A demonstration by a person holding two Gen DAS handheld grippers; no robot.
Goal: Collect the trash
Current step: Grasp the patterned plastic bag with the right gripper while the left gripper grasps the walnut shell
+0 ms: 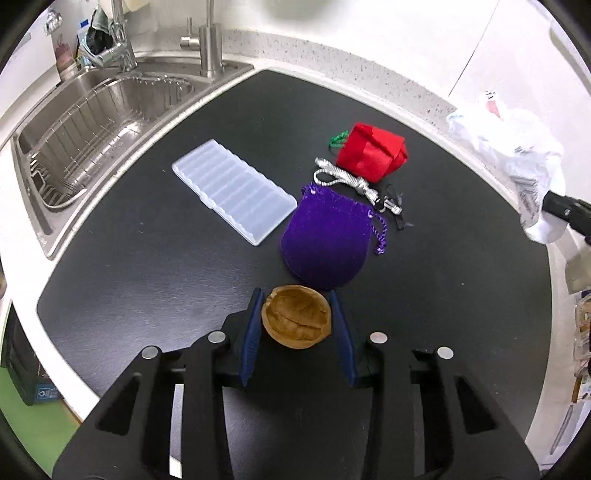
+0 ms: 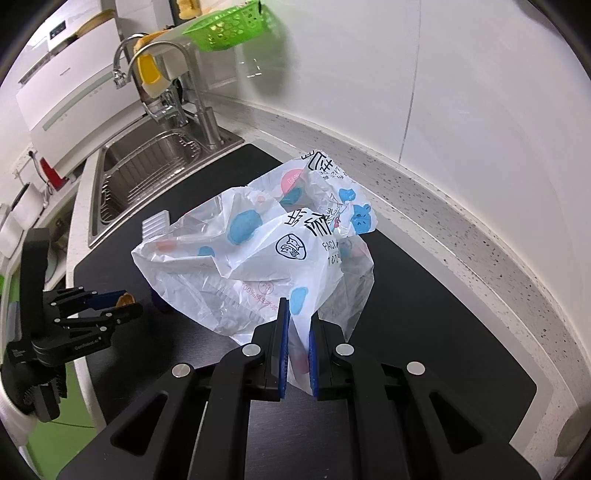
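Observation:
My left gripper (image 1: 296, 295) is shut on a brown walnut shell half (image 1: 296, 320) and holds it above the black counter mat (image 1: 147, 280), just in front of a purple velvet pouch (image 1: 325, 243). The left gripper also shows at the left of the right wrist view (image 2: 125, 302). My right gripper (image 2: 298, 310) is shut on a white plastic bag with blue and pink spots (image 2: 266, 251), holding it up over the mat. That bag shows at the right edge of the left wrist view (image 1: 517, 162).
On the mat lie a clear ribbed plastic case (image 1: 232, 195), a red cloth pouch (image 1: 373, 151), a silver cord (image 1: 343, 181) and a small black clip (image 1: 399, 210). A steel sink (image 1: 92, 129) with a wire rack and faucets is at the left. A green basket (image 2: 229, 26) hangs above.

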